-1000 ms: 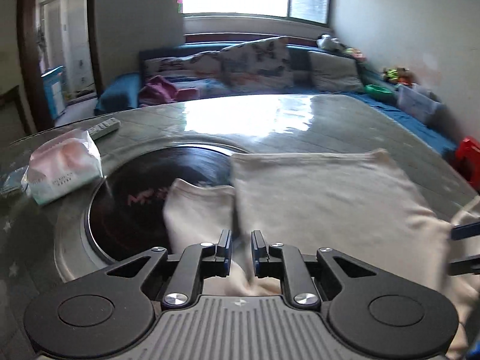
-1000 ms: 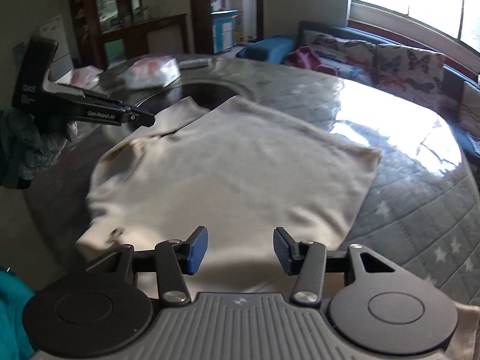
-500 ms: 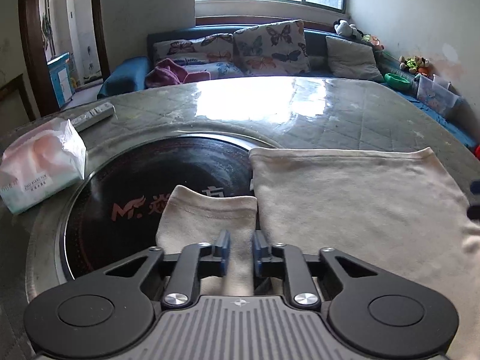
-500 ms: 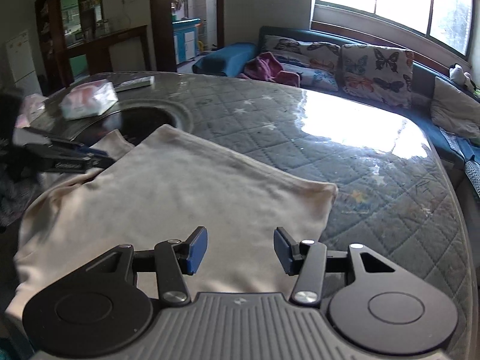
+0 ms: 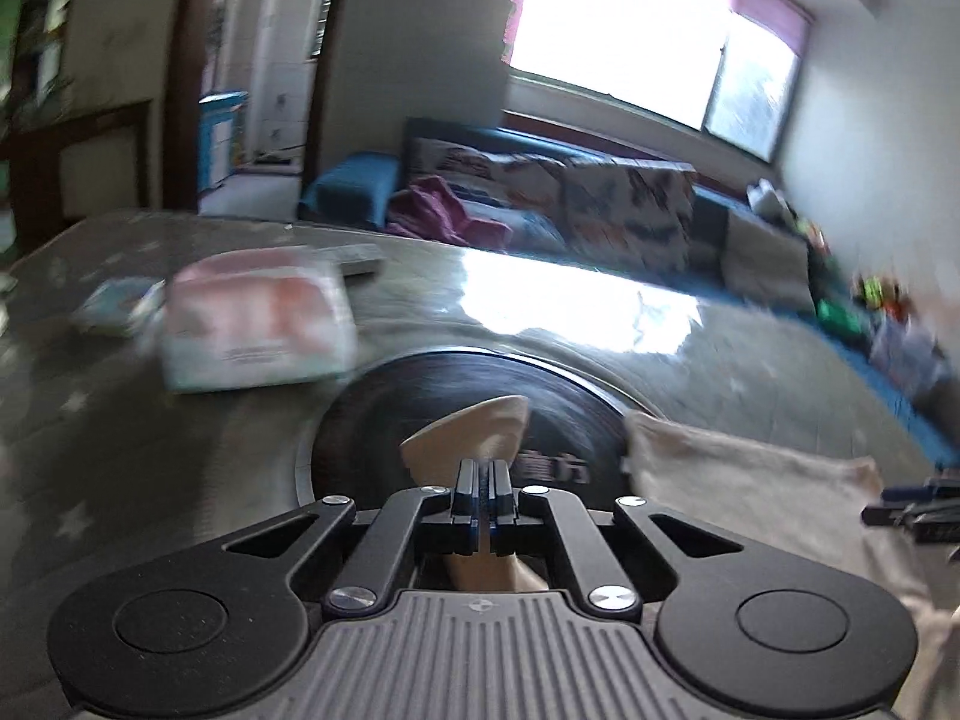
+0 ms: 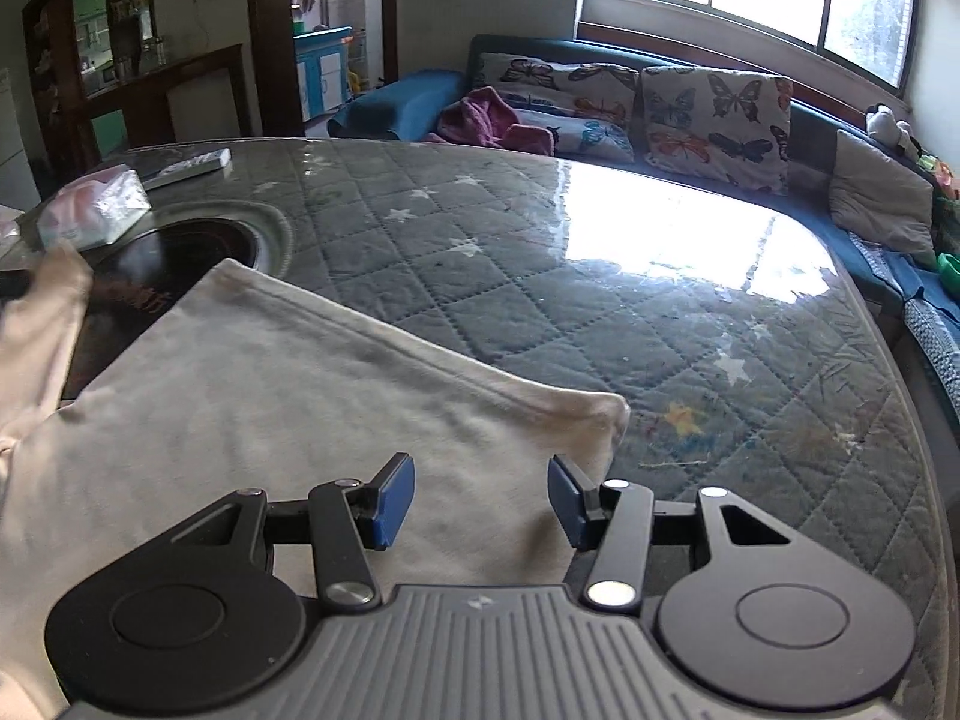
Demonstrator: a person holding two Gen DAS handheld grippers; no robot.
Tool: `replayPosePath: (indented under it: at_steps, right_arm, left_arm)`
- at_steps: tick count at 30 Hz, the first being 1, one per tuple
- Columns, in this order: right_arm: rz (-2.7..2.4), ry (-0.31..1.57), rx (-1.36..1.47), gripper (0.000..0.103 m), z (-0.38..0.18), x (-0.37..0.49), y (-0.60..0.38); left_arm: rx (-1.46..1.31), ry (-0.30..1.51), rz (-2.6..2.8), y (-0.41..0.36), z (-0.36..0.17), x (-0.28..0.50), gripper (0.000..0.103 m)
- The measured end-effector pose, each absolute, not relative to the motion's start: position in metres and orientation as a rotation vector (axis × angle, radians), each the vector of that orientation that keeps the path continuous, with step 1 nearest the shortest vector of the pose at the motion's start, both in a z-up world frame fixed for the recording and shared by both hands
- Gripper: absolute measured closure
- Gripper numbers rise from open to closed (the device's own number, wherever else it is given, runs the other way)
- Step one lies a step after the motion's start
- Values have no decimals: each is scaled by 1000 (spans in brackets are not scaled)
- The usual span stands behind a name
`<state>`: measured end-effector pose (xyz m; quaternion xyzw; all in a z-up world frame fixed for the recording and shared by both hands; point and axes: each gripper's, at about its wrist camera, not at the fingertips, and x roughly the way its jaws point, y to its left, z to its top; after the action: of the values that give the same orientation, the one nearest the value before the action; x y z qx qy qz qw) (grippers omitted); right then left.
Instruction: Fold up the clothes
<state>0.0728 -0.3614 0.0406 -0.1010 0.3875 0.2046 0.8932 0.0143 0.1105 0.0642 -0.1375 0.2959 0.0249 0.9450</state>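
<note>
A cream shirt (image 6: 288,396) lies flat on the quilted, glass-topped table (image 6: 600,300). My left gripper (image 5: 485,483) is shut on its sleeve (image 5: 474,426) and holds the sleeve lifted above the black round hob (image 5: 420,402). The shirt body (image 5: 750,504) lies to its right. My right gripper (image 6: 480,495) is open and empty, just above the shirt near its right corner (image 6: 606,414). The lifted sleeve shows blurred at the left edge of the right wrist view (image 6: 42,324).
A tissue pack (image 5: 258,318) (image 6: 93,207) and a remote (image 6: 189,165) lie at the table's far left. A sofa with butterfly cushions (image 6: 708,114) stands behind the table. The right gripper's tips (image 5: 912,510) show at the left wrist view's right edge.
My left gripper has closed fully on the sleeve and lifted it off the hob, swinging left. My right gripper has stayed open over the shirt and shifted slightly forward.
</note>
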Motion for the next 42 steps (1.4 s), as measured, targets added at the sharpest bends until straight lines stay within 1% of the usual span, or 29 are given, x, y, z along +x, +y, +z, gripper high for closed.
replayPosePath:
  at_steps: [6,8,11,15,18,19,20,21,22,24,25,26,27,29,37,42]
  right_arm:
    - [415,811,-202,52,36,77,-362]
    - [412,811,-200,49,35,78,-362]
    - [408,808,-198,49,34,79,-361]
    - [405,801,-201,49,37,77,-361]
    - [397,794,-195,49,39,77,-362]
    - [394,793,-191,49,39,77,-363]
    - [390,794,-187,49,39,78,-363]
    - [387,795,-184,49,39,78,-364]
    - [386,797,-182,49,38,79,-364]
    - [383,802,-179,49,36,80,-365]
    - [384,804,-178,49,36,81,-365]
    - [386,804,-176,49,35,82,-365]
    - [387,805,-173,49,34,83,-365]
    - [388,803,-166,48,33,86,-365]
    - [394,792,-157,47,29,100,-357]
    - [405,778,-160,43,27,111,-347]
  left_arm:
    - [-328,649,168,153,49,-17,100]
    - [-322,670,187,157,42,-23,100]
    - [-313,706,213,158,33,-27,99]
    - [-321,691,230,158,37,-30,95]
    - [-327,673,225,157,42,-27,80]
    - [-322,675,231,156,42,-25,68]
    - [-317,677,238,155,41,-22,65]
    - [-316,685,246,156,40,-19,65]
    - [-316,692,255,156,37,-16,67]
    - [-301,693,276,156,32,-13,79]
    - [-281,692,283,156,31,-13,94]
    - [-266,692,290,155,30,-12,98]
    - [-262,689,293,156,29,-13,100]
    - [-258,683,307,158,28,-16,102]
    - [-242,678,380,165,28,-34,102]
    - [-230,691,398,169,29,-35,102]
